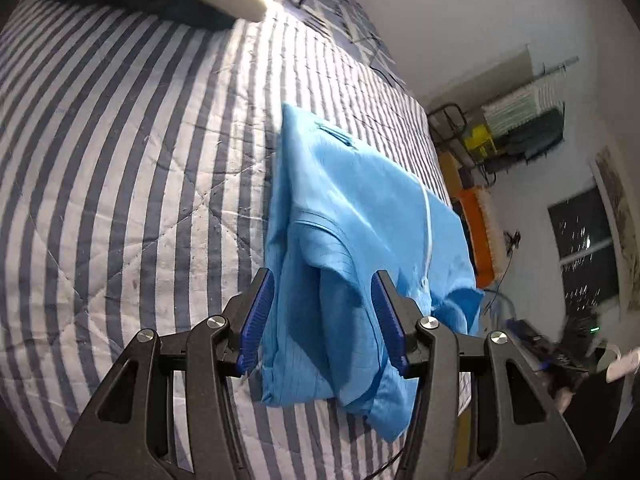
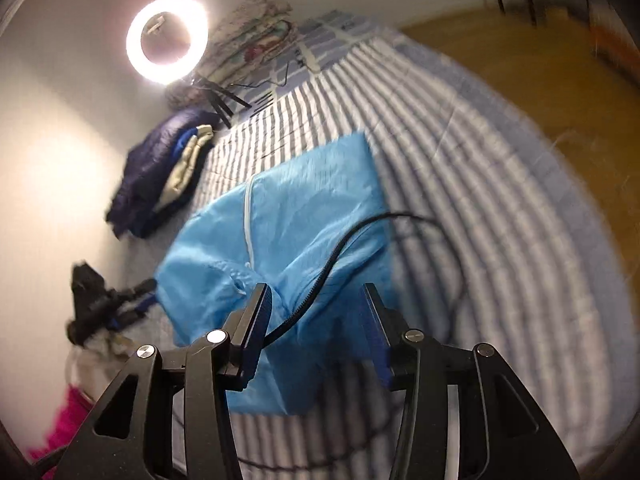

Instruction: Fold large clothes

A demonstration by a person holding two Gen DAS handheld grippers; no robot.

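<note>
A light blue garment point(image 1: 352, 200) lies folded into a long shape on the striped quilt point(image 1: 140, 160), with a white zip line running along it. My left gripper point(image 1: 322, 276) hovers over its near, rumpled end with the jaws apart and the blue pads clear of the cloth. In the right wrist view the same garment point(image 2: 304, 200) lies lengthwise ahead on the quilt point(image 2: 500, 220). My right gripper point(image 2: 315, 288) is open above its near edge. A black cable point(image 2: 340, 248) runs between the right fingers and across the cloth.
A pile of dark blue and cream clothes point(image 2: 160, 176) sits at the bed's far side by the wall, under a lit ring light point(image 2: 167, 38). The wooden floor point(image 2: 520, 80) lies past the bed's edge. Shelves with clutter point(image 1: 520, 128) and a dark window point(image 1: 584, 248) stand beyond.
</note>
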